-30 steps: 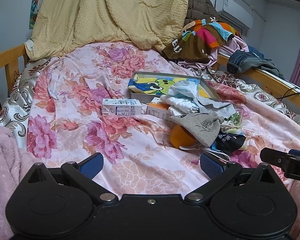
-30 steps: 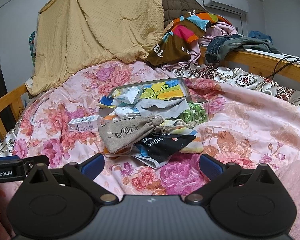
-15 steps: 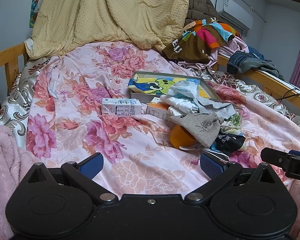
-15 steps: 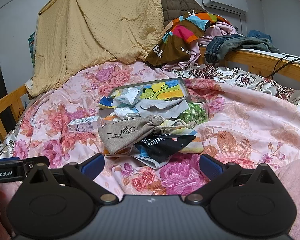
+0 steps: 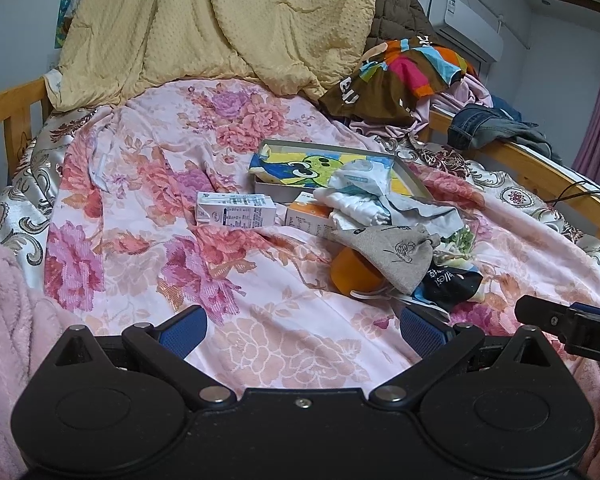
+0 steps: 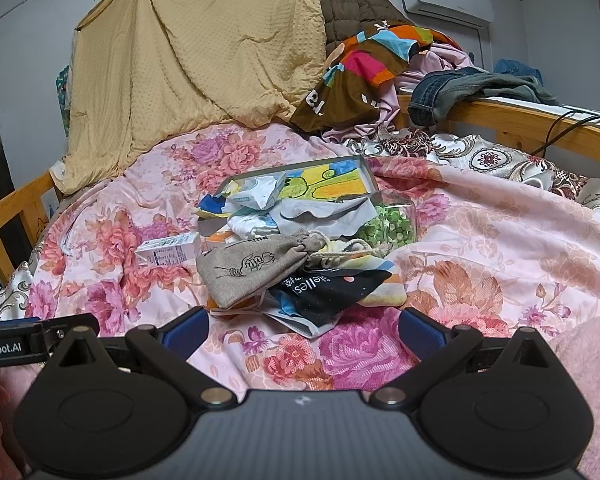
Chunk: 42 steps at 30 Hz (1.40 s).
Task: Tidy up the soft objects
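A heap of soft items lies on the floral bedspread [image 5: 148, 184]. On top sits a grey drawstring pouch [image 5: 396, 250] [image 6: 256, 270], over an orange item [image 5: 354, 276] and a black printed cloth [image 6: 332, 292] [image 5: 452, 282]. Behind them white cloths [image 6: 296, 216] spill from a shallow box with a cartoon picture [image 5: 300, 168] [image 6: 332, 180]. My left gripper [image 5: 300, 330] is open above bare bedspread, left of the heap. My right gripper [image 6: 302, 330] is open just short of the black cloth. Neither holds anything.
A white carton [image 5: 236, 212] [image 6: 168, 252] and an orange carton [image 5: 310, 218] lie by the box. A bag of green bits [image 6: 392, 226] sits right of the cloths. A yellow blanket [image 5: 220, 28], piled clothes [image 6: 364, 72], and wooden rails [image 6: 520, 120] edge the bed.
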Tool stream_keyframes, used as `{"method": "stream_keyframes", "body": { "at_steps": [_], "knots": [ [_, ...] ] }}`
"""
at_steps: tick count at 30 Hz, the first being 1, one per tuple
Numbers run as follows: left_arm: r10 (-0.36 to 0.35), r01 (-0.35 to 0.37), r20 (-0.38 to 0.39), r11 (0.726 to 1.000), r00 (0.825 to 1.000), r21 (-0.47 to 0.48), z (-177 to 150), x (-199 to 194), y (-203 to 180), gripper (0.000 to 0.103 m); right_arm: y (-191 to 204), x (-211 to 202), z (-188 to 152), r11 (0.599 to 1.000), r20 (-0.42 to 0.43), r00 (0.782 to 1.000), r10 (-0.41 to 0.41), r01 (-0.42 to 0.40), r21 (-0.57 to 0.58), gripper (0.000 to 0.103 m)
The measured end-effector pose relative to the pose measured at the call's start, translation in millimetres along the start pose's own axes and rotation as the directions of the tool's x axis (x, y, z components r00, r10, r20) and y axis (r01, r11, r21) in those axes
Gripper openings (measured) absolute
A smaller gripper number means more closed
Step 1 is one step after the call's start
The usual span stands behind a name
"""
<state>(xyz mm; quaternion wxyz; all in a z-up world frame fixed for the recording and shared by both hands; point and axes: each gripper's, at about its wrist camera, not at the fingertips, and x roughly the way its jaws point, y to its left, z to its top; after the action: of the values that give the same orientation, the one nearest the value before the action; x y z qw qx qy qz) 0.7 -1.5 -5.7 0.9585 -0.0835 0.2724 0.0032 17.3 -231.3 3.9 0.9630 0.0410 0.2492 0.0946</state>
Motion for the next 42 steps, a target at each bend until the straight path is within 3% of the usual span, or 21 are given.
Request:
{"method": "stream_keyframes", "body": {
  "at_steps": [26,42],
  "knots": [
    [-0.015,0.015,-0.004,1.0,1.0,-0.005,1,1,2,0.102,0,-3,1,1.0,-0.006,1.0,-0.012,0.012,0.002,0.103],
    [-0.106,0.107,-0.042,0.994,0.993,0.002,35,25,-3,0.102,-5,17,18,0.998,-0.03,1.0,-0.003,0.002,-0.061,0.103]
  ]
}}
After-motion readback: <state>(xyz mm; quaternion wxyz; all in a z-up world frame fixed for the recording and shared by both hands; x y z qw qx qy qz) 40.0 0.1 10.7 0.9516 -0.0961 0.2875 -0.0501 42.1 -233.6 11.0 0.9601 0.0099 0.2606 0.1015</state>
